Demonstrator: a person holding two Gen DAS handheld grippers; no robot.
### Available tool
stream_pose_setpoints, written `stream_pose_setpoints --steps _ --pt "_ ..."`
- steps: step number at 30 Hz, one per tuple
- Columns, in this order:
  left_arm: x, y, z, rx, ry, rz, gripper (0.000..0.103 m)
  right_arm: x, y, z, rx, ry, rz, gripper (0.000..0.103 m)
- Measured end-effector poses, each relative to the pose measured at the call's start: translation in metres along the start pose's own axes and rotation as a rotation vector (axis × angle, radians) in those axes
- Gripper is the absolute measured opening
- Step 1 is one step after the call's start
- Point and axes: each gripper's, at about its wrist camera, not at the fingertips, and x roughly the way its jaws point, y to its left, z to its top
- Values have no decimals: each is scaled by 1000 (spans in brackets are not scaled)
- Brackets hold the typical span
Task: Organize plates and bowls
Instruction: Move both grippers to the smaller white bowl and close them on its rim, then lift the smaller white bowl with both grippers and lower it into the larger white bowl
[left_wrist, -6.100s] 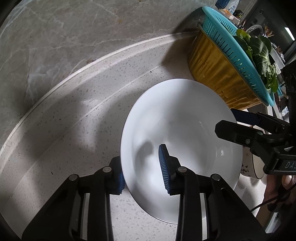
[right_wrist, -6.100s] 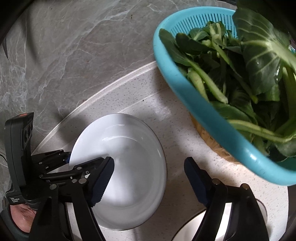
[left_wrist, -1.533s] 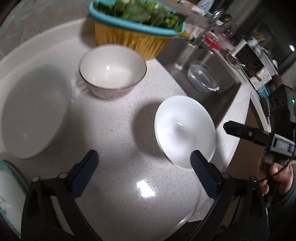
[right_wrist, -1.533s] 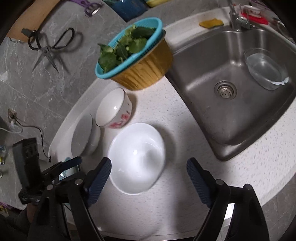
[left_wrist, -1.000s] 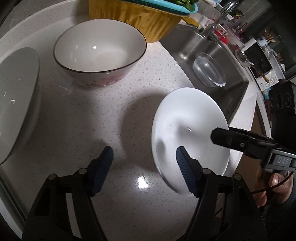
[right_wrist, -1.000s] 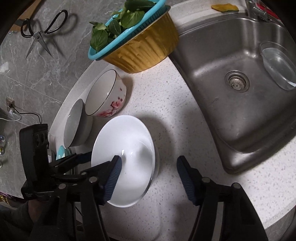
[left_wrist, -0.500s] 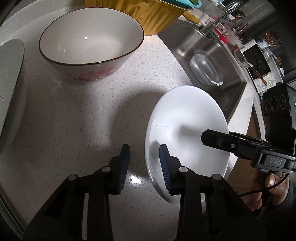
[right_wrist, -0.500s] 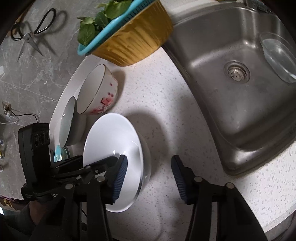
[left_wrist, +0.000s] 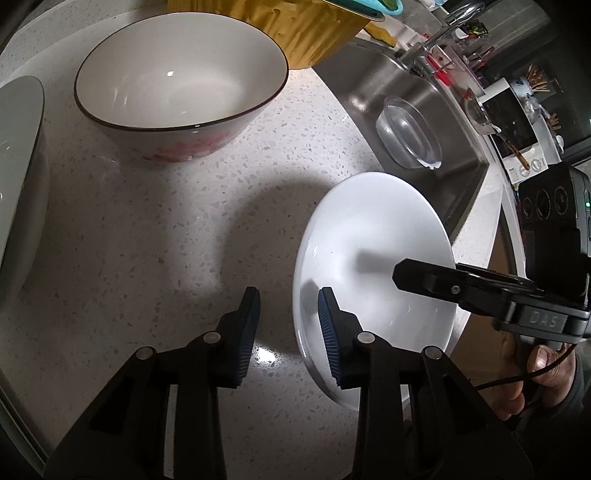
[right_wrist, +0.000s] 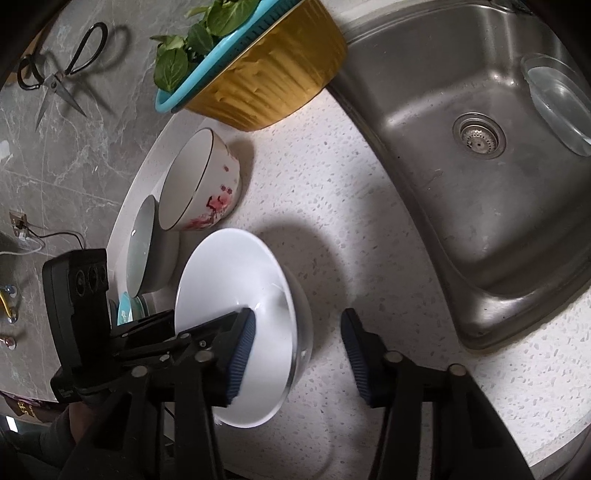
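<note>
A white bowl (left_wrist: 373, 258) (right_wrist: 236, 295) sits on the speckled counter near its front edge. My left gripper (left_wrist: 290, 328) is shut on the bowl's left rim, one pad inside and one outside against the wall. In the right wrist view my right gripper (right_wrist: 297, 354) straddles the opposite rim with its jaws closing. Its left finger (right_wrist: 240, 354) is inside the bowl, while the other one stands clear of the outer wall. A bowl with red flowers (left_wrist: 181, 85) (right_wrist: 199, 184) stands behind. Beside it sits a grey bowl (left_wrist: 18, 184) (right_wrist: 144, 243).
A yellow basin (right_wrist: 266, 74) topped by a teal colander of greens stands at the back. The steel sink (right_wrist: 480, 221) lies right of the white bowl, with a glass bowl (right_wrist: 557, 103) in it. A teal plate (right_wrist: 125, 310) lies near the grey bowl. A person's hand (left_wrist: 535, 369) holds the right gripper.
Both grippers came down onto the white bowl and narrowed their jaws. The left closed over the rim and has held still since; the right's fingers are still drawing together.
</note>
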Motion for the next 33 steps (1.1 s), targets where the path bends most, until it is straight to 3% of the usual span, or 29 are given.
stream_pose_setpoints --steps 5,23,33 --pt "0 -2 -2 4 -1 -17 15 0 1 0 3 -5 -14 16" --pt "-14 -2 -1 10 -32 -27 10 -4 7 2 1 -3 -6 15" --pt "-80 18 0 8 -109 5 10 -14 55 13 -62 -28 32 15"
